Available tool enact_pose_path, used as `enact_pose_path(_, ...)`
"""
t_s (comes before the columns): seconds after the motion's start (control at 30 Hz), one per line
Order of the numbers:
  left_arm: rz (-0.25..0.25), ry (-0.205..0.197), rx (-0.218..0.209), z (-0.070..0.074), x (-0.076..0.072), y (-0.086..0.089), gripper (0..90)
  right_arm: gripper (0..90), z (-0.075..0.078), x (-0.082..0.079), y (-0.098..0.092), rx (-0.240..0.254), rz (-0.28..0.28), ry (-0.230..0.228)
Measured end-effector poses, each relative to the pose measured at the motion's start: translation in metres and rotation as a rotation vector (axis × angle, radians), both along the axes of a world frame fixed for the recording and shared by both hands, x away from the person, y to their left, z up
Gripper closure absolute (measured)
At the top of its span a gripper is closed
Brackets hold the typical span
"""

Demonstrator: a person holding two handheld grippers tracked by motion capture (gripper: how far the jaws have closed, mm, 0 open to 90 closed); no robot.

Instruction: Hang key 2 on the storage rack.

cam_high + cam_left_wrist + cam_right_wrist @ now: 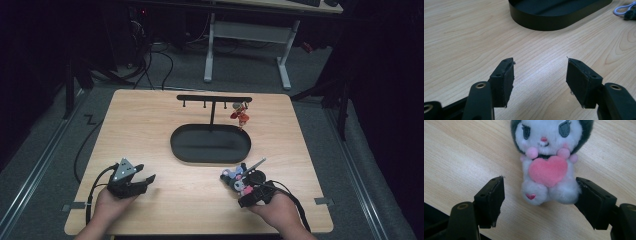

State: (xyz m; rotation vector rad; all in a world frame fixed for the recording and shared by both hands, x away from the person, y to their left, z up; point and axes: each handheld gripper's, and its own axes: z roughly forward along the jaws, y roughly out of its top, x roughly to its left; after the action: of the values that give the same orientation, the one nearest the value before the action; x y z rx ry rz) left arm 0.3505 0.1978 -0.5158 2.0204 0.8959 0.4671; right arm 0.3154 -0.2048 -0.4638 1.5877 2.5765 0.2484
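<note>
Right gripper view: the plush toy (pixel 548 162) lies on its back on the tabletop (pixel 461 157), feet nearest the camera, head farthest, long axis running away from the right gripper (pixel 540 195). Its legs sit between the released jaws, the right jaw just beside one foot. High view: the left gripper (pixel 145 179) rests released at near left.

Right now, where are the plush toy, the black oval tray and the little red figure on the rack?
plush toy (pixel 548 170), right gripper view, on its pink heart.
black oval tray (pixel 181 150), high view, on its left rim.
little red figure (pixel 242 116), high view, on its body hanging from the rack.
</note>
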Motion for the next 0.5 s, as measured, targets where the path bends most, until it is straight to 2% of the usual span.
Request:
enact_pose_path(0.13, -0.008, 0.007, 0.005, 0.000, 0.001, 0.000, 39.5, 27.4, -0.001, 0.002, 0.002, -0.029, 0.014, 0.022)
enact_pose_path(0.3, -0.012, 0.005, 0.004, 0.000, 0.002, -0.001, 39.5, 29.1, -0.002, 0.007, 0.003, -0.039, 0.007, 0.034)
enact_pose_path(0.37, -0.015, 0.004, 0.006, 0.000, 0.003, -0.002, 39.5, 31.8, -0.005, 0.011, 0.001, -0.048, 0.020, 0.035)
enact_pose_path(0.4, -0.016, 0.000, 0.004, 0.000, 0.002, -0.002, 39.5, 35.3, -0.008, 0.013, 0.001, -0.046, 0.000, 0.055)
enact_pose_path(0.5, -0.018, -0.001, 0.004, 0.000, 0.003, -0.003, 39.5, 39.8, -0.012, 0.015, 0.001, -0.052, -0.003, 0.067)
